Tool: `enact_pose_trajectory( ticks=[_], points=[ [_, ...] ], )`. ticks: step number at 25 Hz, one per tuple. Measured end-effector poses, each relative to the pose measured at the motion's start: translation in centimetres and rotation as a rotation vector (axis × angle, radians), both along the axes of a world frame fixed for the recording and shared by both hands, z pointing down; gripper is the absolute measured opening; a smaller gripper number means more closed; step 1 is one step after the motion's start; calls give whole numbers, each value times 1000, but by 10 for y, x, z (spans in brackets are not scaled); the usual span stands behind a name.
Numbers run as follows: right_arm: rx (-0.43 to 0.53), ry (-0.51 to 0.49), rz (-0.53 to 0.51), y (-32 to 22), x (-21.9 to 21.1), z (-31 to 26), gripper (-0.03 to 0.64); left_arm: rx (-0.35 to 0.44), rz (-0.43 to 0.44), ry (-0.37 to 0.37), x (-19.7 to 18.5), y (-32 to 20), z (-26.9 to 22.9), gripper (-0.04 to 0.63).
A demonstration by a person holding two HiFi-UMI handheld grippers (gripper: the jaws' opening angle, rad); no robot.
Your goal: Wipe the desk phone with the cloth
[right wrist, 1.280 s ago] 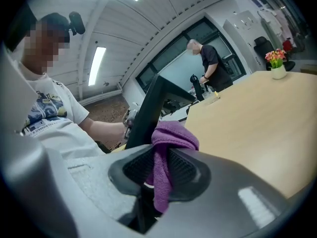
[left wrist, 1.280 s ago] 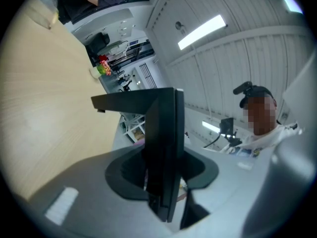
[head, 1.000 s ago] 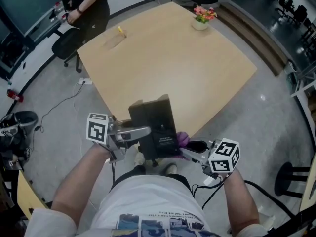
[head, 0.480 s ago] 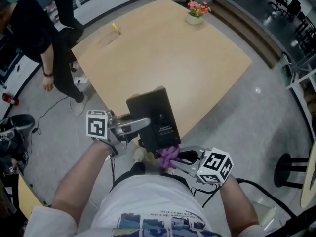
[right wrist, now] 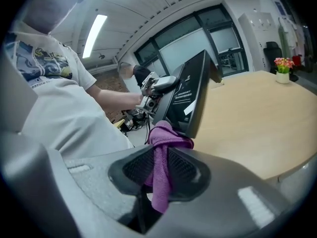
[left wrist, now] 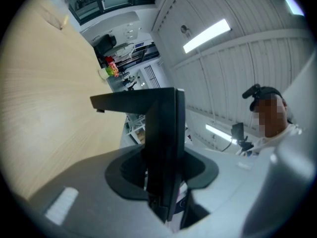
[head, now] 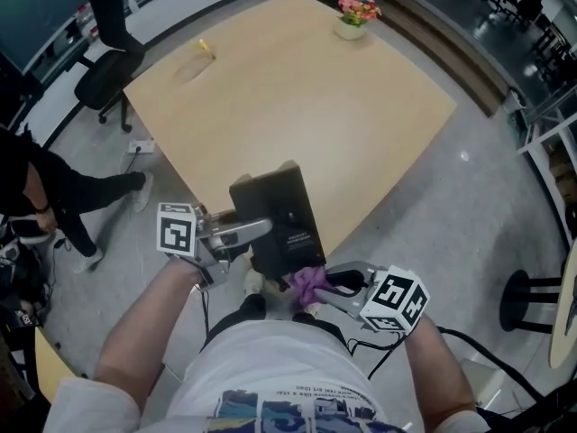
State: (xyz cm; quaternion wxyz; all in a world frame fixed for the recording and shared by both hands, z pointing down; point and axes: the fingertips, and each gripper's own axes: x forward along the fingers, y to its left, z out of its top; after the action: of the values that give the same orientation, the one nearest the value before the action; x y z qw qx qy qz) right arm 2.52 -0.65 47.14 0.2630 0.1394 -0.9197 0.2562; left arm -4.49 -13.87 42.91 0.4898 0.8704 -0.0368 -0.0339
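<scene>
Head view steeply down; gripper views close on shared desk phone (head: 275, 207) (left wrist: 163, 148) (right wrist: 190, 95)

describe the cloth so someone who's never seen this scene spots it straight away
Find the big tan table, then the black desk phone held up at its near edge by the left gripper. Just below the phone's near corner, the cloth is a small bunched wad pinched in the right gripper's jaws. It is the only purple, soft thing among black, grey and tan hardware.
</scene>
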Motion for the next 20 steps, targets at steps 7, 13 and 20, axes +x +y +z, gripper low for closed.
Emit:
enact_pose_trajectory(
  ticks=[7, 13, 20],
  points=[
    [17, 36, 93, -13, 37, -7, 84, 0, 40, -7, 2, 2, 6, 179],
    [48, 66, 201, -33, 51, -14, 84, -9, 90, -14, -1, -8, 13, 179],
    [138, 50, 540, -74, 77, -35, 84, -21, 168, -52, 6, -36, 36, 179]
  ],
)
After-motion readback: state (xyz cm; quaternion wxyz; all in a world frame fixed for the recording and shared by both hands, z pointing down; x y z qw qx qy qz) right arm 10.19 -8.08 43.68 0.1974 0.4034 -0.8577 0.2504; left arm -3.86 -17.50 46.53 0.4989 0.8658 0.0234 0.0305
